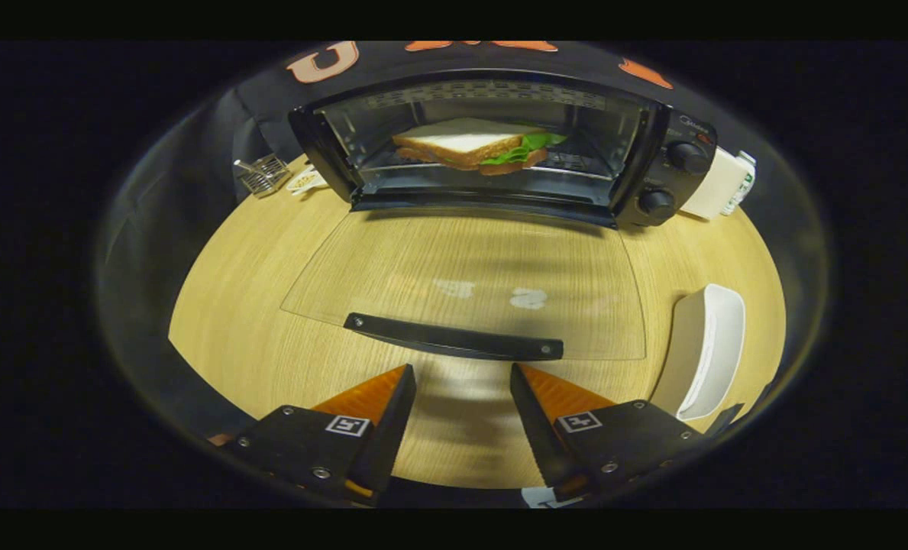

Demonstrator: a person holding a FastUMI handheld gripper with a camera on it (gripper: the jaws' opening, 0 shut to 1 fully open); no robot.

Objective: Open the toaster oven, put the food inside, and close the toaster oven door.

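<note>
The tongs (463, 382) are spread apart and hold nothing, and the door handle (454, 336) lies sideways just ahead of them, with the sandwich (473, 145) already inside the toaster oven (499, 145) far beyond the handle.

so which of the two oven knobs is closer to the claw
The lower knob, below the upper knob on the toaster oven. The open claw holds nothing.

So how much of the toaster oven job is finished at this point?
Done: the toaster oven is open and the sandwich sits on its rack. In hand: nothing; the gripper is open, its fingers empty, just short of the door handle. Left: lifting the glass door shut.
</note>
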